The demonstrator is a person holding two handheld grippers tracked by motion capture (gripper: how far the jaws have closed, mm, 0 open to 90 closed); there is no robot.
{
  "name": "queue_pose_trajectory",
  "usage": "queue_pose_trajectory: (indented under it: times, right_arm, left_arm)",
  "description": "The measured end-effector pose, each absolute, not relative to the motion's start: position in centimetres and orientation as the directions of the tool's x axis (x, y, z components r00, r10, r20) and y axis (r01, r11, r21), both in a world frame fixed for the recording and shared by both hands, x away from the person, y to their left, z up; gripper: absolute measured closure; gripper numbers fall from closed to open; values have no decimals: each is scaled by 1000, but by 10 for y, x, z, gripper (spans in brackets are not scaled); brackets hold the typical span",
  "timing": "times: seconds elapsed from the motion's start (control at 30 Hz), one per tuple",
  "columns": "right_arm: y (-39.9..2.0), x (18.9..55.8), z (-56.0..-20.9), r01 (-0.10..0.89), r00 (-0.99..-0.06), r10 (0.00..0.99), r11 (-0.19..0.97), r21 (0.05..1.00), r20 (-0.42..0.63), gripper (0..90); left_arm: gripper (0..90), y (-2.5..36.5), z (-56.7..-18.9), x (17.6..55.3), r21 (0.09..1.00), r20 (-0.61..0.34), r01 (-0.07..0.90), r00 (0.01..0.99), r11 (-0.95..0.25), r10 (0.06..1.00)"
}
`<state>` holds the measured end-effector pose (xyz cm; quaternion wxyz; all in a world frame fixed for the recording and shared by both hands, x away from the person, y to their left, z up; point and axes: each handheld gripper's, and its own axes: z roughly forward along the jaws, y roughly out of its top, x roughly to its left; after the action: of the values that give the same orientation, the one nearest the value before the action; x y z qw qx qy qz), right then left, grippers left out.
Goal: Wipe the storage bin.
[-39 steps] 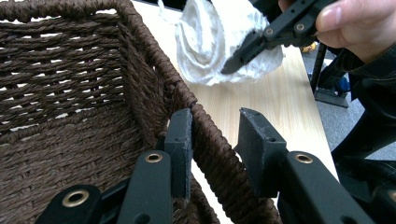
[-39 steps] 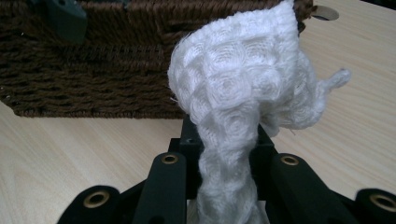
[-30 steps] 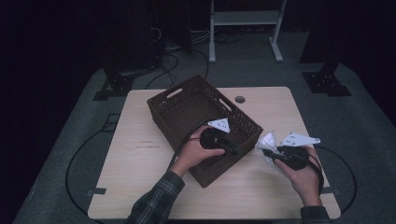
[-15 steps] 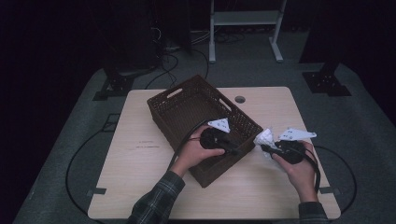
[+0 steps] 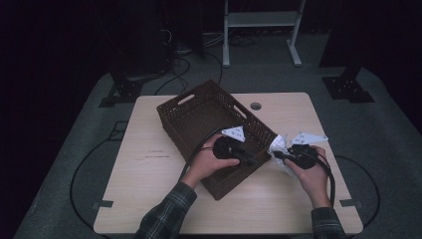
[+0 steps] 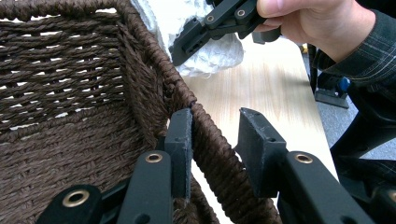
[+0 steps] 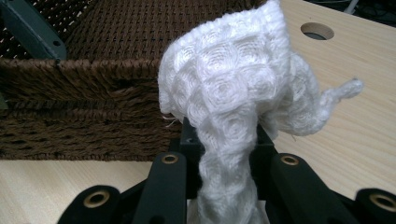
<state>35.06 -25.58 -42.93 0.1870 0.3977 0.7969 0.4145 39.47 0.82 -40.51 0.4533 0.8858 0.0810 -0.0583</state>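
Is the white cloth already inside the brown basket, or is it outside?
Outside. The right tool holds the bunched white cloth beside the basket wall, over the table.

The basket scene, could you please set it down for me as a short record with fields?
surface: light wooden table
basket: brown woven basket, set at an angle on the table
cloth: white knitted cloth, bunched, just outside the basket's near right wall
right claw: shut on the cloth
left claw: astride the basket's rim, one finger inside touching it, the other outside with a gap
cloth in basket: not yet
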Motion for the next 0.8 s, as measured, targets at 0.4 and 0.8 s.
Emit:
queue_pose_trajectory:
  times: [0.4, 0.8]
  right_arm:
    - [-255, 354, -437, 498, -596, 802, 342, 797, 28, 739]
    - [-250, 358, -451, 529, -592, 806, 364, 766, 26, 737]
  left_arm:
    - [652, 8, -405, 394, 795, -172, 192, 981, -575, 91]
    - [651, 8, -405, 394, 795, -172, 193, 981, -575, 91]
